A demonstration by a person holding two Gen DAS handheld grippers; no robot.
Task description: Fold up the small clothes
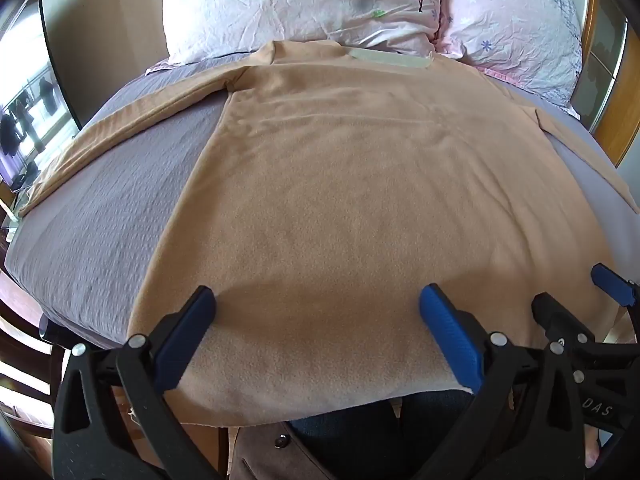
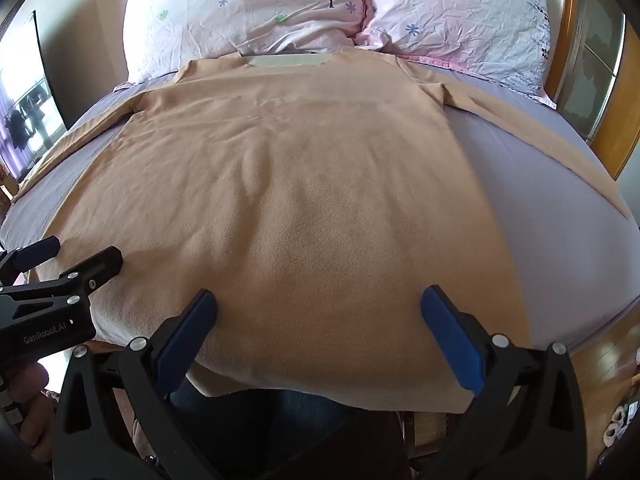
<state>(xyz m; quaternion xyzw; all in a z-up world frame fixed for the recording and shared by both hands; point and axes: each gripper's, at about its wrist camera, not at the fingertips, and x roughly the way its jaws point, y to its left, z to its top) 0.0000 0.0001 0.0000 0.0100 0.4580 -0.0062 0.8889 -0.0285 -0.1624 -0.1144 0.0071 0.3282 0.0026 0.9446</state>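
- The left gripper [image 1: 316,308] stands wide open above the near hem, its blue pads [image 1: 448,336] spread apart and holding nothing.
- The right gripper [image 2: 318,312] is the same: jaws wide apart, empty, hovering over the hem on the other half of the garment.
- In the left wrist view the right gripper's fingertips show at the far right edge; in the right wrist view the left gripper shows at the far left, so the two sit side by side near the hem.
- The tan long-sleeved shirt [image 1: 340,168] lies flat on the bed, collar [image 1: 388,58] away toward the pillows [image 1: 304,0], sleeves spread out to both sides, hem hanging slightly over the near edge of the bed.
- The bed sheet [image 1: 112,216] under it is grey-lilac and lightly textured.
- The cloth looks like a soft, light fleece or brushed knit: limp, no stiffness, likely to sag and drag along the sheet rather than slide cleanly.
- A sensible hold is probably a pinch at the hem corners or at a sleeve cuff and shoulder, taking both layers so the fold stays even.
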